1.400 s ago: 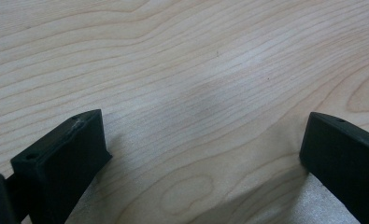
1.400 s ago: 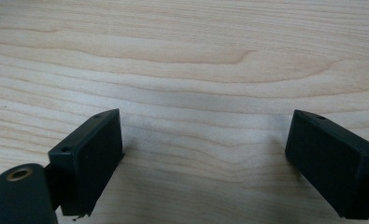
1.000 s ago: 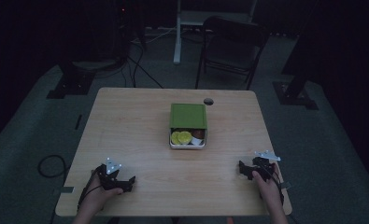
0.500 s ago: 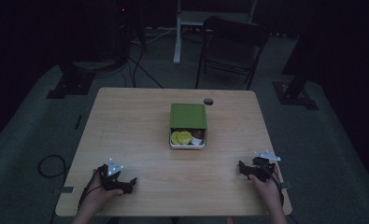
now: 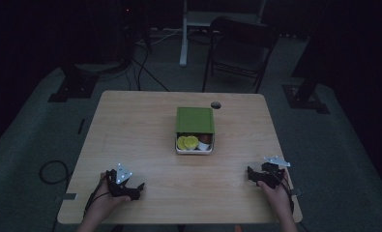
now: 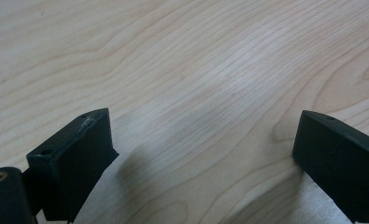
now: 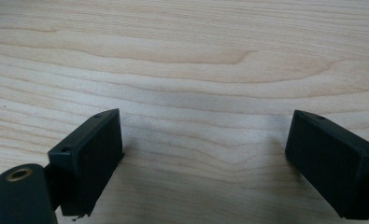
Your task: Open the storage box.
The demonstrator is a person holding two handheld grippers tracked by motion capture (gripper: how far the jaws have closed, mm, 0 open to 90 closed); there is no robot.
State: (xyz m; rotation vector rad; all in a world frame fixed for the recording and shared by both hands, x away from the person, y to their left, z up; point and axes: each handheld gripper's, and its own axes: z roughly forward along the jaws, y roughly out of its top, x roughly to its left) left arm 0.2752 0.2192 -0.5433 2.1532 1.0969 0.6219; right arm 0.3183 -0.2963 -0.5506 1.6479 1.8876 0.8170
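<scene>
The lunch box [image 5: 194,131] sits near the middle of the wooden table [image 5: 130,125], well apart from both of your grippers and farther from you than either one. Its green lid [image 5: 195,120] is slid back toward the far edge, so the near end is uncovered: there you can see yellow round pieces [image 5: 187,142], something red [image 5: 205,138] and something white [image 5: 203,146] inside.

Your left gripper [image 5: 139,187] rests low over the table near the near left corner, its tips pointing to the right and slightly away from you, with the box ahead and to the right of them. In the left gripper view its 2 jaws stand wide apart over bare wood grain with nothing between them; they have just been closing a little, yet the gap is still wide.

Your right gripper [image 5: 251,174] rests near the near right corner, its tips pointing left toward the table's middle, with the box ahead and to the left. In the right gripper view its 2 jaws also stand wide apart over bare wood, holding nothing

A small dark hole [image 5: 215,105] lies in the tabletop just beyond the box's far right corner
</scene>
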